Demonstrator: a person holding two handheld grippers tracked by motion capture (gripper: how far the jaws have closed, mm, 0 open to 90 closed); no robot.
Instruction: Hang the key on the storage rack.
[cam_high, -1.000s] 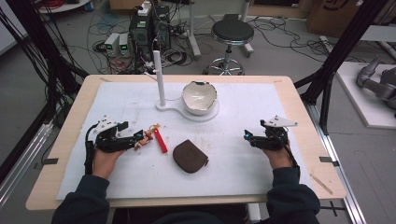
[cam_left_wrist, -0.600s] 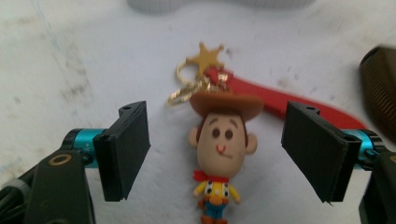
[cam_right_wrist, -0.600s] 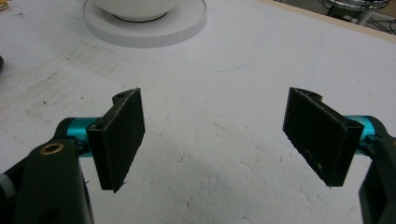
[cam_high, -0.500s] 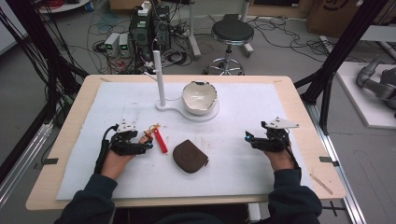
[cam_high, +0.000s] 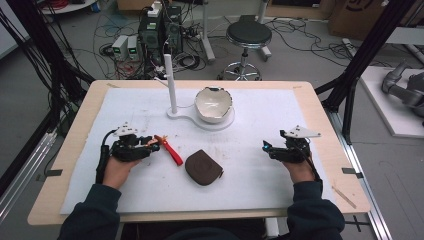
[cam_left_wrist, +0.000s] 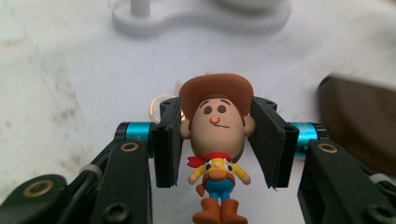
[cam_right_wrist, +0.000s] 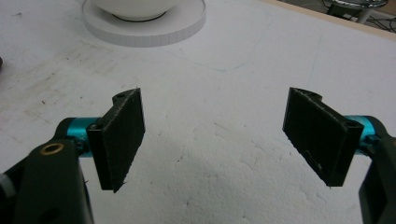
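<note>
while the right gripper (cam_high: 266, 148) sits wide open over bare white mat (cam_high: 280, 120), the left gripper (cam_left_wrist: 217, 140) has its jaws pressed on the cowboy figure's (cam_left_wrist: 217, 135) head. looks like the pickup step, next probably a lift without dropping it.

A: In the left gripper view the cowboy figure (cam_left_wrist: 216, 135) loses its boots at the bottom edge, and a gold ring (cam_left_wrist: 157, 106) is mostly hidden behind the jaw.

B: The brown pouch (cam_left_wrist: 362, 126) there is blurred and cut off at right.
</note>
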